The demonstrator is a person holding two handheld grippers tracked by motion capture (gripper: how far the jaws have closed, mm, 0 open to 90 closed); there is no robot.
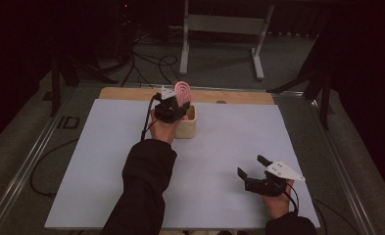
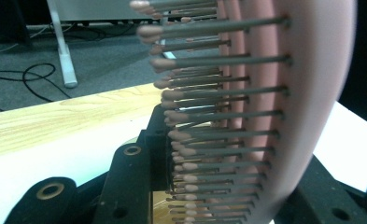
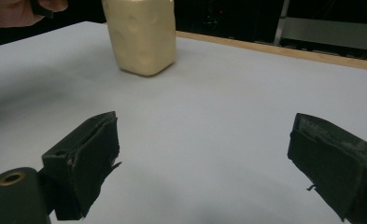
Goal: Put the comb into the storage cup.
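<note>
Pink plastic made up the one hairbrush (image 1: 182, 91) in the scene, and it stood upright in the left gripper (image 1: 176, 108), directly above the single cream container (image 1: 186, 125). That gripper's jaws were clamped tight on the brush, one on each side of it; in the left gripper view the brush head (image 2: 284, 112) rose between the two black jaws with its rows of grey bristles, each tipped with a small pink ball, pointing sideways. The container, a squarish beige pot with rounded corners, sat on the white table sheet (image 1: 107, 161), just in front of the strip of bare wood (image 1: 131, 93) along the far edge. The person's left hand (image 1: 161, 128) and dark sleeve (image 1: 143, 191) reached up to the near left side of the container.

One more gripper, the right gripper (image 1: 252, 168), lay well away from the container, toward the near right corner of the sheet. Its two jaws stood wide apart with nothing between them, the pads hovering over bare sheet; in the right gripper view the container (image 3: 141, 35) showed far beyond them. Two grippers, one brush, one container in all.
</note>
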